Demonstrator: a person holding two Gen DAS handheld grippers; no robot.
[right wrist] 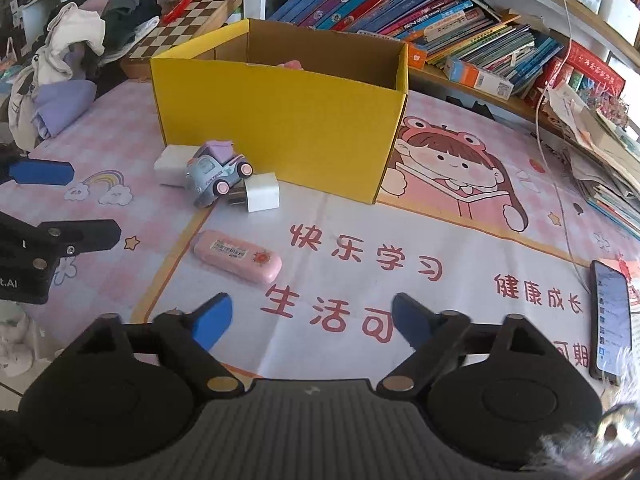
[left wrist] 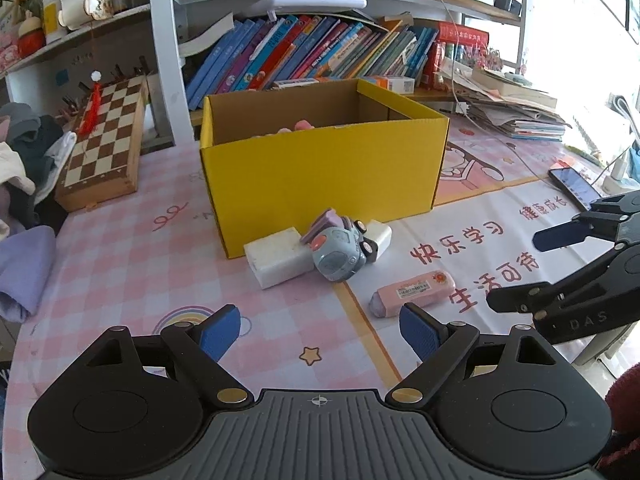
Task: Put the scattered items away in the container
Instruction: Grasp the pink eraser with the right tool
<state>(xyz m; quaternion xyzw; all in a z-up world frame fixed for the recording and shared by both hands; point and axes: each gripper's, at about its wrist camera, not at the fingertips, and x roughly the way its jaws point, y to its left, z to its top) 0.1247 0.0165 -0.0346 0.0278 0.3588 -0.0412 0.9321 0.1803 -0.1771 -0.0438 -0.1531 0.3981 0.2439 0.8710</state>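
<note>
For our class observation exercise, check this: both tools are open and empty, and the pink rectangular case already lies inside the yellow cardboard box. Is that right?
Not quite. The pink rectangular case still lies on the printed tablecloth, apart from the yellow cardboard box, as the right wrist view shows. The left tool and right tool are indeed open and empty.

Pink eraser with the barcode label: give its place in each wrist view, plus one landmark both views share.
Left wrist view: the pink eraser lies right of centre on the mat, just beyond the left tongs' right fingertip.
Right wrist view: it lies left of centre, beyond the right tongs' left fingertip.
Shared landmark: the yellow box, behind it in both.
</note>
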